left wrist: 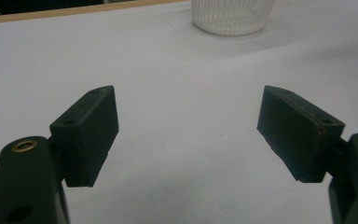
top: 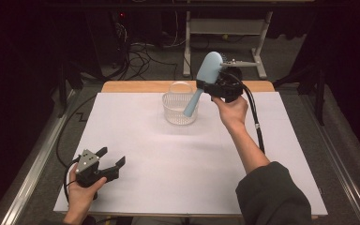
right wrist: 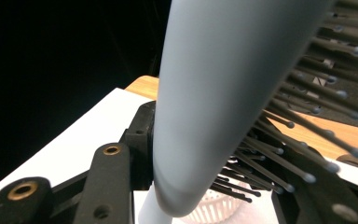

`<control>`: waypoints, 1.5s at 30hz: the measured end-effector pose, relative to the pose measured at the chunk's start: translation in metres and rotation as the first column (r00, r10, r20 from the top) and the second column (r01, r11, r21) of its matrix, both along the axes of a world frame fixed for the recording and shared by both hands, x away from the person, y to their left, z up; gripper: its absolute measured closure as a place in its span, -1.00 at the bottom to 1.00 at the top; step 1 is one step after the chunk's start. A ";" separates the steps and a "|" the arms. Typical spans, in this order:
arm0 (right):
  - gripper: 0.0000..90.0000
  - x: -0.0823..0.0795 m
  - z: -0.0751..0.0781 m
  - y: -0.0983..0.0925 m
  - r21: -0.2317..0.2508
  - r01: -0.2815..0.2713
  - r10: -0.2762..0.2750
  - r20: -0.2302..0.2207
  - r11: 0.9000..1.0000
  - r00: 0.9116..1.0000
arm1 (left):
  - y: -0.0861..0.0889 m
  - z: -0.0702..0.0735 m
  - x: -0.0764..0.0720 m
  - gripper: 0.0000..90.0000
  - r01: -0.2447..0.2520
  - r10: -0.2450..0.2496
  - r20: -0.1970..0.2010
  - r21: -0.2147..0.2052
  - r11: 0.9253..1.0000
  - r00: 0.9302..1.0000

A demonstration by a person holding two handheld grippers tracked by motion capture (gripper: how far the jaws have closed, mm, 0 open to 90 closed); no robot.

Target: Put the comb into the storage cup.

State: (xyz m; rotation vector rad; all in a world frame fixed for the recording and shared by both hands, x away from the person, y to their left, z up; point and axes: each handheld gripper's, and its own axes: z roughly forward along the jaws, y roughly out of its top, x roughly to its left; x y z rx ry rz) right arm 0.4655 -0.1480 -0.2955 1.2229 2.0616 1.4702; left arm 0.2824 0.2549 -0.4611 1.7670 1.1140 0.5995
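Observation:
A pale blue hairbrush (top: 202, 79) is held in the air above the back of the table, its handle pointing down toward a clear ribbed basket (top: 180, 108). My right gripper (top: 212, 86) is shut on the brush where head meets handle. In the right gripper view the brush's back (right wrist: 223, 93) rises between the jaws and its dark bristles (right wrist: 298, 135) stick out to the right. My left gripper (top: 111, 158) rests at the table's front left, open with nothing between its pads (left wrist: 91, 130). The basket (left wrist: 233, 16) stands far ahead of it.
A white sheet (top: 168, 159) covers the table, with a wooden edge (top: 136, 86) at the back. Cables and a desk frame (top: 225, 28) lie on the floor behind. The right gripper's black cable (top: 258, 122) hangs beside the forearm.

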 end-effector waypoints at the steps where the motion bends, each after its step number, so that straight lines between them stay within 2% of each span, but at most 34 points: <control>1: 0.24 0.001 0.000 0.001 0.006 0.004 -0.004 0.003 1.000 1.000 | 0.000 0.000 0.000 -0.52 0.000 0.000 0.004 0.003 1.000 1.000; 6: 0.24 0.006 -0.003 0.006 -0.013 0.023 -0.023 0.020 1.000 1.000 | 0.001 0.000 -0.001 -0.52 -0.001 0.001 0.004 0.000 1.000 1.000; 12: 0.23 0.011 -0.004 0.009 0.006 0.064 -0.064 0.032 0.998 0.997 | 0.002 -0.001 -0.001 -0.51 -0.003 0.003 -0.004 0.003 1.000 1.000; 16: 0.23 0.014 -0.004 0.012 -0.008 0.069 -0.068 0.041 0.998 0.997 | 0.002 -0.001 -0.001 -0.51 -0.001 0.001 -0.001 0.005 1.000 1.000; 21: 0.21 0.019 -0.006 0.014 0.006 0.088 -0.088 0.060 0.996 0.994 | 0.003 -0.001 -0.002 -0.49 -0.002 0.002 0.007 0.002 1.000 1.000; 24: 0.21 0.024 -0.008 0.019 -0.003 0.104 -0.104 0.061 0.995 0.993 | 0.002 0.000 -0.003 -0.49 0.000 0.000 0.010 0.002 1.000 1.000; 29: 0.21 0.028 -0.014 0.028 -0.016 0.103 -0.102 0.056 0.995 0.993 | 0.002 0.000 -0.003 -0.49 0.007 -0.007 0.013 0.008 1.000 1.000; 35: 0.19 0.034 -0.020 0.036 -0.032 0.103 -0.100 0.082 0.994 0.992 | 0.004 0.000 -0.003 -0.49 0.001 -0.001 0.015 0.000 1.000 1.000; 40: 0.18 0.039 -0.029 0.042 -0.051 0.096 -0.092 0.062 0.994 0.994 | 0.003 0.000 -0.002 -0.48 0.000 0.000 0.013 -0.001 1.000 1.000; 45: 0.16 0.039 -0.034 0.046 -0.046 0.098 -0.096 0.057 0.994 0.994 | 0.004 0.000 -0.003 -0.49 -0.002 0.002 0.014 0.001 1.000 1.000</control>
